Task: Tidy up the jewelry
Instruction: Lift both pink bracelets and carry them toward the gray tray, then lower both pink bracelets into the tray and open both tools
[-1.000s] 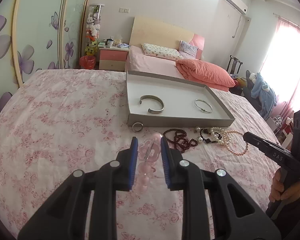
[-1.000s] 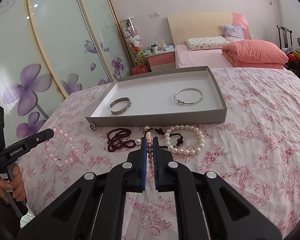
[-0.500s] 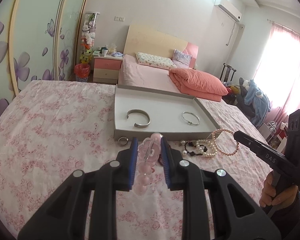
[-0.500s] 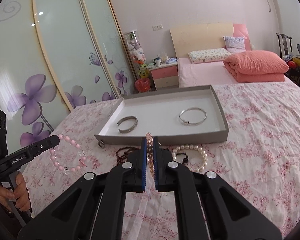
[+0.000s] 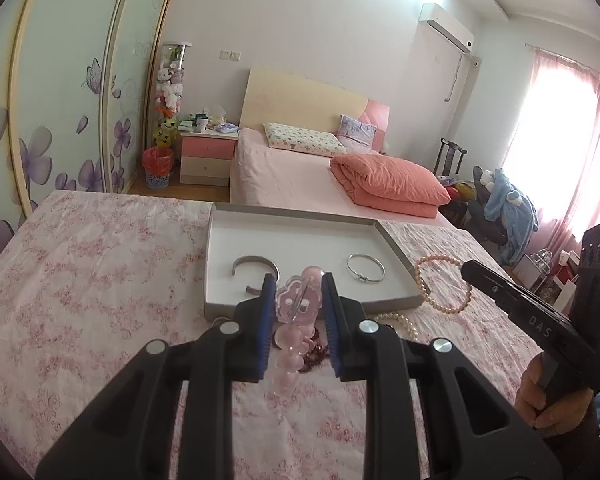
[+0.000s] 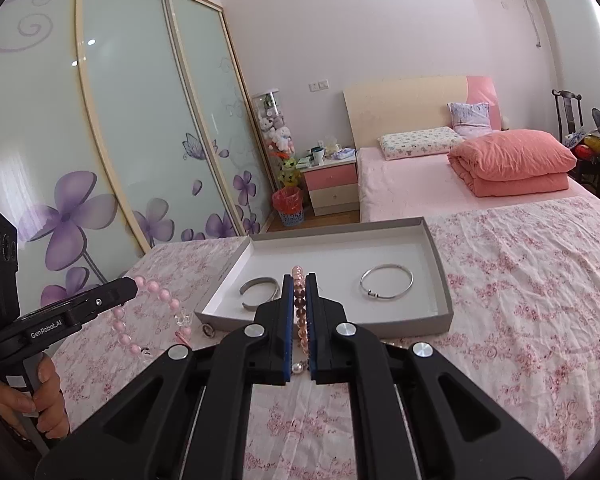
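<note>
My left gripper (image 5: pixel 298 285) is shut on a pink bead bracelet (image 5: pixel 288 344) with a clear flower charm, held off the floral cloth. The right wrist view shows it dangling at the left (image 6: pixel 156 296). My right gripper (image 6: pixel 299 280) is shut on a peach pearl bracelet (image 6: pixel 300 312), which hangs as a loop (image 5: pixel 440 308) in the left wrist view. Just ahead lies a grey tray (image 6: pixel 440 264) holding an open silver cuff (image 6: pixel 260 286) and a thin silver bangle (image 6: pixel 386 282).
A dark red bead strand (image 5: pixel 316 354) and a white pearl strand (image 5: pixel 400 320) lie on the cloth before the tray. A small ring (image 6: pixel 209 331) sits at its front left corner. Beyond are a bed with an orange quilt (image 5: pixel 388 180), a nightstand and flowered wardrobe doors.
Both grippers have risen, each keeping its bracelet. The peach pearl loop has come up off the cloth, and the tray now sits closer under the fingertips.
</note>
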Demonstrator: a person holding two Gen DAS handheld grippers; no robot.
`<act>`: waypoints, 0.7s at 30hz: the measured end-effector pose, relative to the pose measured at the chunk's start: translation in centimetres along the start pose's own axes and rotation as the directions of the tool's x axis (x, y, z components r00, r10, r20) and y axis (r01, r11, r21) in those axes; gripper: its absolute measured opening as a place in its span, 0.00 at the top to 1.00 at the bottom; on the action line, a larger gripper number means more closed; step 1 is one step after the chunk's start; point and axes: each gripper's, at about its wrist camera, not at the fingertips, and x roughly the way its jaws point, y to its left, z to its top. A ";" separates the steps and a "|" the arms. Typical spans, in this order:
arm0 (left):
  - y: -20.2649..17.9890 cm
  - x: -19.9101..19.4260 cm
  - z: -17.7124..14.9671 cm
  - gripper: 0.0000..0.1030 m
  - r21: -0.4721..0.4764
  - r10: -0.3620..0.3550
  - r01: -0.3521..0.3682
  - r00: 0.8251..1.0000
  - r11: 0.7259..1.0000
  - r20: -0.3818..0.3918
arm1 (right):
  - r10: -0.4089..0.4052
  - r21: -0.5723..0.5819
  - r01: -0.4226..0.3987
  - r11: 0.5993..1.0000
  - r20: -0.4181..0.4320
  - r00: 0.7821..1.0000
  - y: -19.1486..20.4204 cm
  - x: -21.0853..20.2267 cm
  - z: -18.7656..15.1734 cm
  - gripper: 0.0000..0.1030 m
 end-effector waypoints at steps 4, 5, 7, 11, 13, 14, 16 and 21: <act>0.0 0.9 0.9 0.77 -0.012 0.015 -0.015 1.000 1.000 0.005 | -0.003 0.005 0.003 1.000 0.020 1.000 -0.4 0.3 0.8 0.94; -0.1 1.1 1.1 0.77 -0.012 0.022 -0.022 1.000 1.000 0.009 | -0.004 0.006 0.004 1.000 0.025 1.000 -0.4 0.3 1.0 0.94; -0.2 1.5 1.6 0.77 -0.012 0.027 -0.027 1.000 1.000 0.012 | -0.004 0.008 0.003 1.000 0.032 0.999 -0.6 0.6 1.4 0.94; -0.4 2.7 2.7 0.77 -0.003 0.041 -0.041 0.999 0.999 0.018 | -0.009 0.000 0.009 1.000 0.044 0.999 -0.8 1.4 2.3 0.94; -0.3 3.5 3.2 0.77 -0.003 0.046 -0.046 0.999 0.999 0.017 | -0.011 0.001 0.011 1.000 0.044 0.999 -1.1 2.0 2.7 0.94; -0.3 4.1 3.5 0.77 -0.001 0.050 -0.050 0.999 0.999 0.016 | -0.013 0.002 0.013 1.000 0.044 0.999 -1.2 2.4 2.9 0.94; -0.3 5.0 3.9 0.77 0.000 0.057 -0.057 0.998 0.998 0.012 | -0.017 0.004 0.017 1.000 0.042 0.999 -1.5 3.0 3.2 0.94; 0.2 8.0 4.6 0.77 -0.001 0.075 -0.075 0.997 0.997 -0.017 | -0.041 0.009 0.041 0.999 0.011 0.999 -2.4 5.7 3.7 0.94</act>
